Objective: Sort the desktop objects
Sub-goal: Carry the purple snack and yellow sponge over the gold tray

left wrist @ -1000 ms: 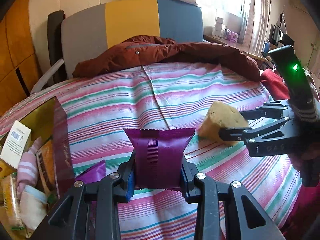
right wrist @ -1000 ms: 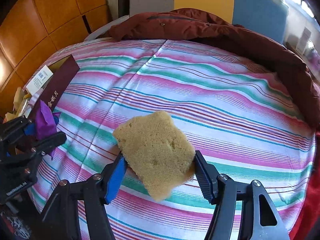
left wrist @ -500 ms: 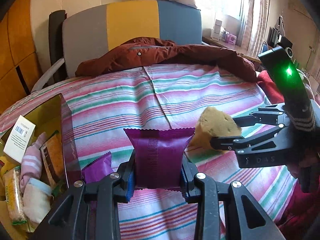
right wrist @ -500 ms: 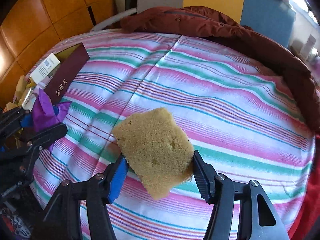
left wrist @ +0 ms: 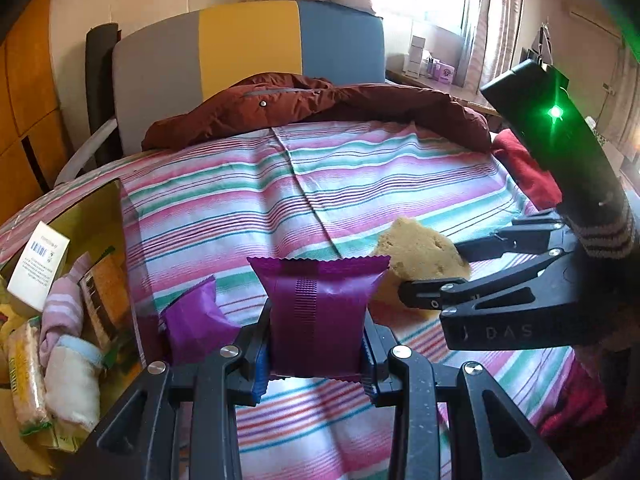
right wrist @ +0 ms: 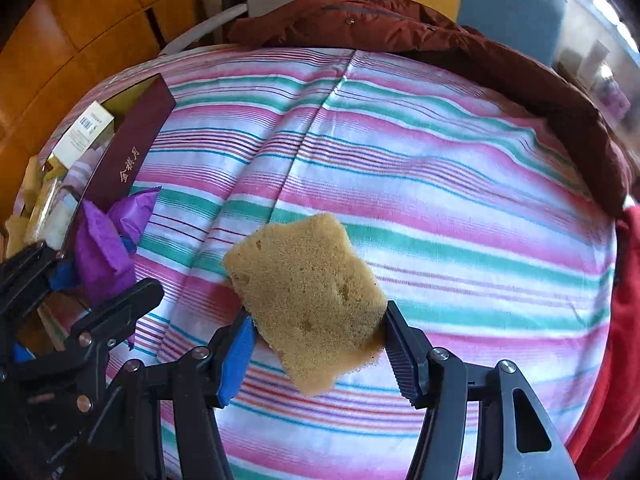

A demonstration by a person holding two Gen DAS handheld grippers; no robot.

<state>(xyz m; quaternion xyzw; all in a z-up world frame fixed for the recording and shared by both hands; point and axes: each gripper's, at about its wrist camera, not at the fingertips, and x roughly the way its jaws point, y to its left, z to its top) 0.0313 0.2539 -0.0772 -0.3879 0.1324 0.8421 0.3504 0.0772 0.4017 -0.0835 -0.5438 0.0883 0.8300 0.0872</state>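
Packet (left wrist: 320, 312), purple, sat pinched in the left gripper (left wrist: 316, 354) at lower centre, box (left wrist: 114, 216) at lower left. Sponge (right wrist: 306, 300) sat mid-frame, squeezed by the right gripper (right wrist: 316, 354); each was best carried over the box before release.

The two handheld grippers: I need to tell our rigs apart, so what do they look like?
Both the left gripper and the right gripper are black plastic linkages with silver rivets and blue finger pads. The right one carries faint "DAS" lettering and a black block with a green light; a striped knit cuff shows behind it.
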